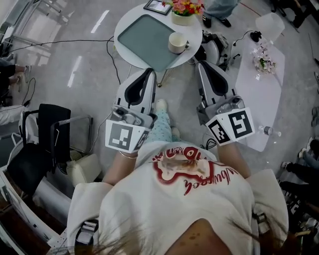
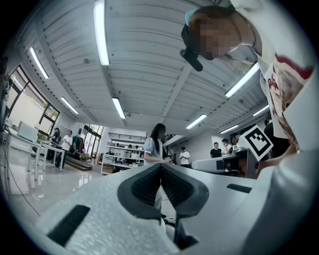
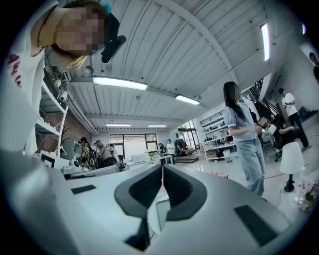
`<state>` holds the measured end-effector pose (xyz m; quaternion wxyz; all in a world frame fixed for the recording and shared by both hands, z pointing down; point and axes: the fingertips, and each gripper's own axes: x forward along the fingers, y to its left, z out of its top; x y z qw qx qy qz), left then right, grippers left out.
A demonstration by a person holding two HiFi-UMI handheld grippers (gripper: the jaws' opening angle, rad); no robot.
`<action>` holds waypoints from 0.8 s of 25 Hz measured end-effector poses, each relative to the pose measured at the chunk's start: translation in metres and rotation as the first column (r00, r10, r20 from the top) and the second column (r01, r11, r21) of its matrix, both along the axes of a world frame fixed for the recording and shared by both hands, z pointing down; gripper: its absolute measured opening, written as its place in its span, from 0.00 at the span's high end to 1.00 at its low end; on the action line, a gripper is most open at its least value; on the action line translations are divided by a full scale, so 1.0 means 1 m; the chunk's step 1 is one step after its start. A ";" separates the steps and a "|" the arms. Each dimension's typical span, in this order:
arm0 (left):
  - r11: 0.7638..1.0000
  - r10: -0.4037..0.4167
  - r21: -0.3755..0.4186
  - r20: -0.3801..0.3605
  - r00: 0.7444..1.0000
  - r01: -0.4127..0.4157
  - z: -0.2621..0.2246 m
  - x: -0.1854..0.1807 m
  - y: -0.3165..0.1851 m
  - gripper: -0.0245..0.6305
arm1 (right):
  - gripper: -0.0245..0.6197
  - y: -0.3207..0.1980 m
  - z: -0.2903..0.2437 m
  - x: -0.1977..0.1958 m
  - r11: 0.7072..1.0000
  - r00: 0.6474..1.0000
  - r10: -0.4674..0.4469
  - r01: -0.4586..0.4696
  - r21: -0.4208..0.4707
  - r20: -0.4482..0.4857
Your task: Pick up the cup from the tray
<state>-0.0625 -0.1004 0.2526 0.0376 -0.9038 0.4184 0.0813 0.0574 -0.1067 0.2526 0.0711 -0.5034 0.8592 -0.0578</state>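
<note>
1. Nearest: person's white shirt (image 1: 184,199) w/ red print, seen from above.
2. Left gripper (image 1: 148,72) is held out in front, w/ the left marker cube (image 1: 123,135) at its back end. Jaws fully together, nothing btwn them; in the left gripper view the pads (image 2: 144,187) meet edge to edge.
3. Right gripper (image 1: 201,64) is alongside, well apart from the left one, w/ the right marker cube (image 1: 231,125) at its back. Jaws likewise pressed together, empty.
4. Both tips are short of the cup. In the head view they sit nr the near rim of the round white table (image 1: 125,21).
5. Grey-green tray (image 1: 147,37) lies flat on that table and covers most of the top.
6. Cup (image 1: 177,42): pale, upright, on the tray nr its right edge, handle to the right. Neither gripper touches it.
7. Beyond the cup, at the table's far side: flower pot (image 1: 185,11) & framed picture (image 1: 158,7).
8. Off right: long white table (image 1: 259,94).
</note>
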 end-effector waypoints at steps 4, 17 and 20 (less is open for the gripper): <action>0.999 0.033 0.002 -0.004 0.999 -0.033 -0.002 -0.002 -0.055 0.94 | 0.92 -0.053 -0.002 -0.004 1.000 1.000 0.030 -0.030 0.008 -0.002; 0.991 0.135 -0.026 0.016 0.991 -0.134 0.011 0.018 -0.153 0.94 | 0.92 -0.137 0.008 0.026 0.986 0.986 0.165 -0.165 0.016 0.020; 0.991 0.136 -0.010 0.008 0.991 -0.136 0.015 0.025 -0.160 0.94 | 0.92 -0.143 0.022 0.039 0.982 0.983 0.183 -0.182 0.049 -0.028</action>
